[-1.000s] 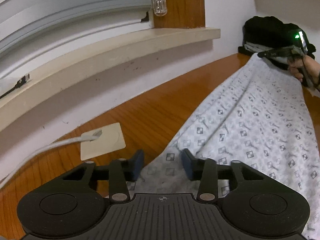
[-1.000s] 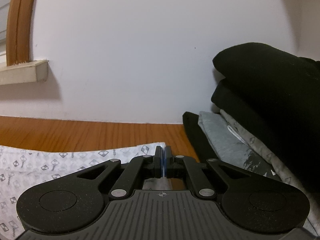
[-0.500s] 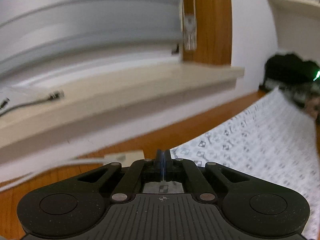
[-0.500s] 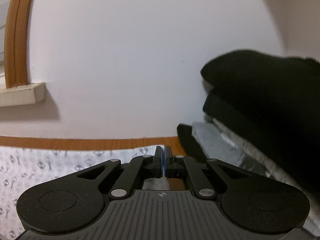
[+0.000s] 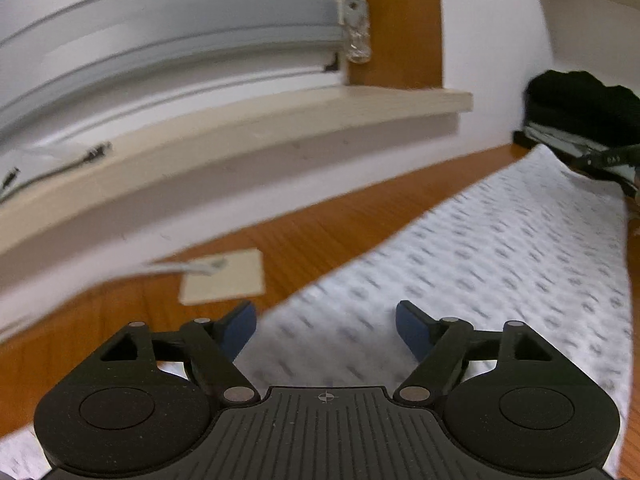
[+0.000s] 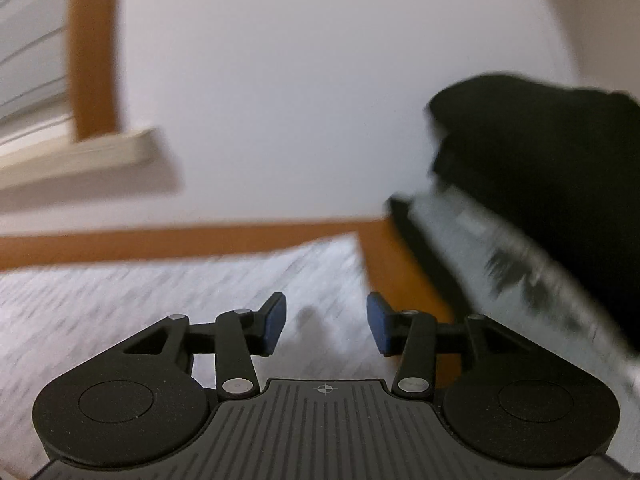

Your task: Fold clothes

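Left gripper (image 5: pixel 326 326) stood with jaws spread wide, having just been opening; nothing pinched. Its blue pads (image 5: pixel 412 330) straddled the near end of the patterned cloth (image 5: pixel 500 264), which lay flat beneath them on the wooden tabletop (image 5: pixel 328 232). The cloth's long axis ran away from this gripper toward upper right, ending at the right gripper's dark fingers, just visible there. Cloth: thin, white with a small grey repeat print, edges straight, few wrinkles. A cream square pad (image 5: pixel 224 278) with a white cable sat left of the cloth, near the pale window ledge (image 5: pixel 256 136).

Right wrist view: right gripper (image 6: pixel 326 324) had jaws partly apart, also just opening, gripping nothing. The cloth's far end lay under and to the left of it, its corner just ahead. A stack of folded garments (image 6: pixel 532 184), black over grey, soft and bulky, sat close on the right.

Judgement: each hand is nearest its own end; the next fold likely brings one end lengthwise toward the other.
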The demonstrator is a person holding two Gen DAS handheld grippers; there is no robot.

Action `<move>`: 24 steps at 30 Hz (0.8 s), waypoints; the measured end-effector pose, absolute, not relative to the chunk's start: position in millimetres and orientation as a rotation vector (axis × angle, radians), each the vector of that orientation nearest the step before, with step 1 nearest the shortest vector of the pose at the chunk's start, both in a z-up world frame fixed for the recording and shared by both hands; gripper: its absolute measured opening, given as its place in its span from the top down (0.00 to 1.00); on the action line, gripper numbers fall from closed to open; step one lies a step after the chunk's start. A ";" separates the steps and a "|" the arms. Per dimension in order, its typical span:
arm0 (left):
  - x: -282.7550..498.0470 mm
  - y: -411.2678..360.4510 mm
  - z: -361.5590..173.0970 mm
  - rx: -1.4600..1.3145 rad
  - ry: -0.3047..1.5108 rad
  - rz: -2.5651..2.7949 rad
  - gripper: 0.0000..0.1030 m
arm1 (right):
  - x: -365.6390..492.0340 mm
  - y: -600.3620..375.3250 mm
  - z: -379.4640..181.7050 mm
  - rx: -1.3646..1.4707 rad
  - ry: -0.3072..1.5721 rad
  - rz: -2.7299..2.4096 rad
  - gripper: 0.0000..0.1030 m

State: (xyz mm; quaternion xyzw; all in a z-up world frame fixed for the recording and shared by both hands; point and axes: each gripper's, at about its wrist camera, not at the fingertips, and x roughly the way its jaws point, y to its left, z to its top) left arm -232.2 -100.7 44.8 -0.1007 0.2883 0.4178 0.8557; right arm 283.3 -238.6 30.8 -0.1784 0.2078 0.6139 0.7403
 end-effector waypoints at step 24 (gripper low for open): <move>-217.2 -48.5 31.4 -0.288 0.656 0.856 0.01 | 307.7 -199.4 20.7 -0.464 0.491 1.371 0.57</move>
